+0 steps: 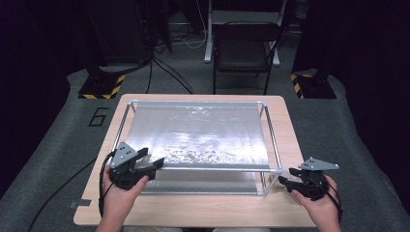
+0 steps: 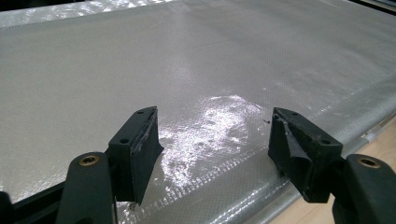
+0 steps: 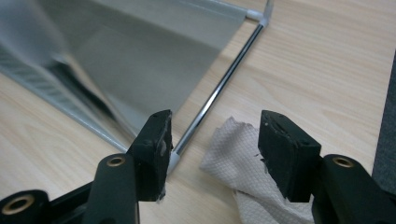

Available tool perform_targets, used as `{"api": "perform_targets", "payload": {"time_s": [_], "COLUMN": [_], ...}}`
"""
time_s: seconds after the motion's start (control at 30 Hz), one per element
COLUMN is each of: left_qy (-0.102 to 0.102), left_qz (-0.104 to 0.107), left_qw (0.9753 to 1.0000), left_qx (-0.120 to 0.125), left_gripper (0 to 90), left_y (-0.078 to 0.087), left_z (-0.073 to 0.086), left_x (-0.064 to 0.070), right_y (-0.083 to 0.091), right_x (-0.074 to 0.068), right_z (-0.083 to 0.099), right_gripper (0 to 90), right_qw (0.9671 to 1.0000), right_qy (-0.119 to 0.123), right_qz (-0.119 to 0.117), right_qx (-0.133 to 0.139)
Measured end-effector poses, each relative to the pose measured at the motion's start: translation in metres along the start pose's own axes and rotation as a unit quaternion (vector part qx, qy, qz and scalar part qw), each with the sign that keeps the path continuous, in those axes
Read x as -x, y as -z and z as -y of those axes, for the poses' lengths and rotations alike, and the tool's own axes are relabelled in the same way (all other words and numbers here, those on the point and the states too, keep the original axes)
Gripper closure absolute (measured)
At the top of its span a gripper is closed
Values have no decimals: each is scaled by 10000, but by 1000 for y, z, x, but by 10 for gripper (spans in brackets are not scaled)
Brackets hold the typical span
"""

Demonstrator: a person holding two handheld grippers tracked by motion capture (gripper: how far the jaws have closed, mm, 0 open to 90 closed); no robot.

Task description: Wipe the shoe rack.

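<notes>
A silvery woven sheet [image 1: 198,130] hangs in a shallow curve on a metal rod frame [image 1: 272,140] on the wooden table. My left gripper [image 1: 153,163] is at the frame's front left corner, open, its jaws over the sheet [image 2: 187,56] just above a glossy patch [image 2: 219,123]. My right gripper [image 1: 285,176] is at the front right corner, also open. In the right gripper view, a crumpled white paper towel [image 3: 233,158] lies on the table under the open right gripper [image 3: 215,140], beside the frame's rod [image 3: 224,84]. Nothing is held.
The table [image 1: 193,212] has a bare strip in front of the frame and narrow margins at its sides. Beyond the far edge stands a black folding chair [image 1: 244,48]. Two bases striped yellow and black [image 1: 101,87] [image 1: 309,84] sit on the grey floor.
</notes>
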State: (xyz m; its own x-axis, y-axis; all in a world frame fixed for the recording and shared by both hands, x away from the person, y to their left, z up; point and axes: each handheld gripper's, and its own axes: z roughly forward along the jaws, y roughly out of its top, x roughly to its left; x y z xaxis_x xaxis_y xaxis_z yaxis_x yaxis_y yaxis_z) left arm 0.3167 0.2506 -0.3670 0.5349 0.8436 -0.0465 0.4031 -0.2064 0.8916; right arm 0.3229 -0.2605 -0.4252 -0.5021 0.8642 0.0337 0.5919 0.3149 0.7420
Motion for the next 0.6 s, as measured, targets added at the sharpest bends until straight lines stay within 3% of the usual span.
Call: {"api": "perform_targets", "payload": {"time_s": [0.17,0.6], "left_qy": [-69,111], "left_qz": [-74,-440], "left_qw": [9999,9990], "left_qx": [17,-3], "left_gripper": [333,333], "left_y": [7,34], "left_z": [-2,1], "left_x": [-3,-34], "right_y": [14,38], "right_x": [-9,-17], "right_z": [-8,-19], "right_gripper": [445,447], "right_qw": [9998,9992], "right_qy": [135,307], "right_qz": [-127,-205], "right_qx": [64,179]}}
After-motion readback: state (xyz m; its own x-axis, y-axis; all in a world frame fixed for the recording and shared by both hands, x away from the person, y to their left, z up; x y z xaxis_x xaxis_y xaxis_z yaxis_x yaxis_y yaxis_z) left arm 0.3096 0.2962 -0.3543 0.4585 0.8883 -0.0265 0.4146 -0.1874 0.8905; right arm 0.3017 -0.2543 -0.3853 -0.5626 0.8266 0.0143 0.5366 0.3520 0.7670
